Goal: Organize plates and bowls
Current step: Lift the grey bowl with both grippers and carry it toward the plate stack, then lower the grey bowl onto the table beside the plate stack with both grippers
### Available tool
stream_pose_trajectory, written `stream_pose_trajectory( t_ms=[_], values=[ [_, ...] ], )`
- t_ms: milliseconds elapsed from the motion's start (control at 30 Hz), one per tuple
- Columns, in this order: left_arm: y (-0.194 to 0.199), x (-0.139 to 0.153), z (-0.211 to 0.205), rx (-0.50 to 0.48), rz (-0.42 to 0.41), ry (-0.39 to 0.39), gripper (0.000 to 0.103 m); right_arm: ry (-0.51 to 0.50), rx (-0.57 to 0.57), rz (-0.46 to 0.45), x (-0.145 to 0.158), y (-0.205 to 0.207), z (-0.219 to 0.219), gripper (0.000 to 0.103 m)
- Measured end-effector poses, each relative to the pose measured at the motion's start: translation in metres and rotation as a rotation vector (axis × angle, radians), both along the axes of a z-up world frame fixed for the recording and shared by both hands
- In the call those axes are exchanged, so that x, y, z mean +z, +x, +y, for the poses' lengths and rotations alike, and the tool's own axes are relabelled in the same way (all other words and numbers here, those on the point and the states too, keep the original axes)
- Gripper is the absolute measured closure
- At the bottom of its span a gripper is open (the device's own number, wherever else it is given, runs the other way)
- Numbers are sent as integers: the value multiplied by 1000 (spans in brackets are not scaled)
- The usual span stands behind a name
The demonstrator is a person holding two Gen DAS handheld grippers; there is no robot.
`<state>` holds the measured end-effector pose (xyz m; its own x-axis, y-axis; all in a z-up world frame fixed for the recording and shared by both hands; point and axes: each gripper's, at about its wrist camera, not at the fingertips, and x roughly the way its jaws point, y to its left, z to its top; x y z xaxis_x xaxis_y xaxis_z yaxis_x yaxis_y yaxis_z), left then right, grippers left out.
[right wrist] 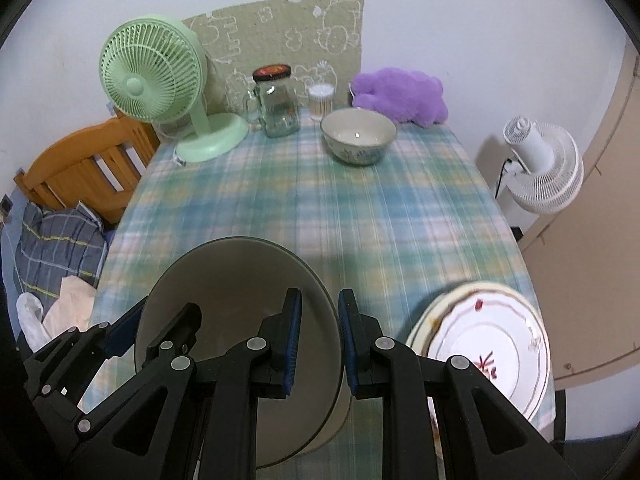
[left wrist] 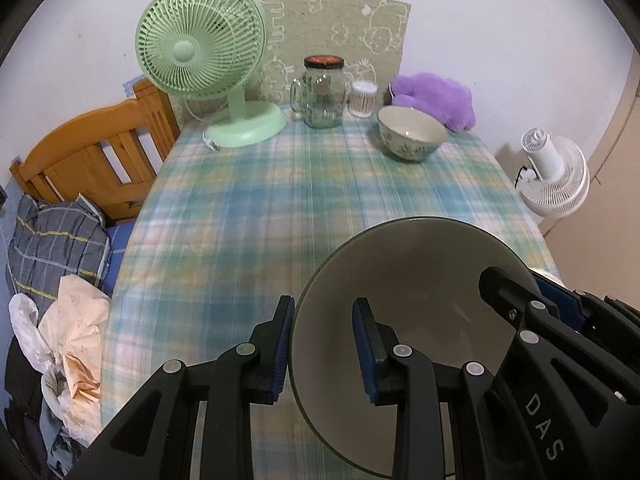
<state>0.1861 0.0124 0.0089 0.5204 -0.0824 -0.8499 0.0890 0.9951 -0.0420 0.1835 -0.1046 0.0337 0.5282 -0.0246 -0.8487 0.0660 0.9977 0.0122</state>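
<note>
Grey bowl (left wrist: 408, 320) being gripped at both rims near the table's (right wrist: 304, 208) front edge.

Its rim is being straddled by the left gripper (left wrist: 324, 348) and right gripper (right wrist: 320, 340), each partly open around the wall; clamping cannot be told. It is probably being steadied for nesting into the patterned bowl (right wrist: 359, 136) by the back edge; stacked plates (right wrist: 488, 348) are sitting at the front right corner.

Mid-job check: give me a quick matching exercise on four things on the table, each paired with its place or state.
Things:
1. grey bowl
2. patterned bowl
3. stacked plates
4. green fan

Places:
A. far left corner
B. near right edge
C. rim between both grippers' fingers, near the front
D. far side, before the purple plush

Pairs: 1-C, 2-D, 3-B, 4-A
</note>
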Motion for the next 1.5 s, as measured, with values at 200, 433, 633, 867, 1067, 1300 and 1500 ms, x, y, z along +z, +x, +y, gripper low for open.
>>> stream_pose_trajectory(
  t_ms=[200, 433, 633, 867, 1067, 1300, 1500],
  values=[
    [-8, -17, -2, -16, 42, 7, 75, -15, -16, 48, -17, -12, 1, 80],
    [-12, -33, -1, -7, 82, 9, 75, -12, -13, 91, -33, -16, 2, 80],
    [-9, -44, 1, 8, 110, 10, 75, -8, -3, 125, -45, -12, 3, 81],
    [-2, -55, -3, 7, 135, 18, 75, -4, 4, 151, -57, -5, 0, 81],
    [-1, -63, -8, 4, 158, 21, 75, 5, -2, 175, -68, -1, -6, 81],
    [-1, -65, -16, -27, 122, 72, 75, 5, 11, 160, -76, 0, -10, 81],
    [-2, -66, -15, -23, 130, 48, 68, 4, 13, 162, -79, 0, -11, 81]
  ],
)
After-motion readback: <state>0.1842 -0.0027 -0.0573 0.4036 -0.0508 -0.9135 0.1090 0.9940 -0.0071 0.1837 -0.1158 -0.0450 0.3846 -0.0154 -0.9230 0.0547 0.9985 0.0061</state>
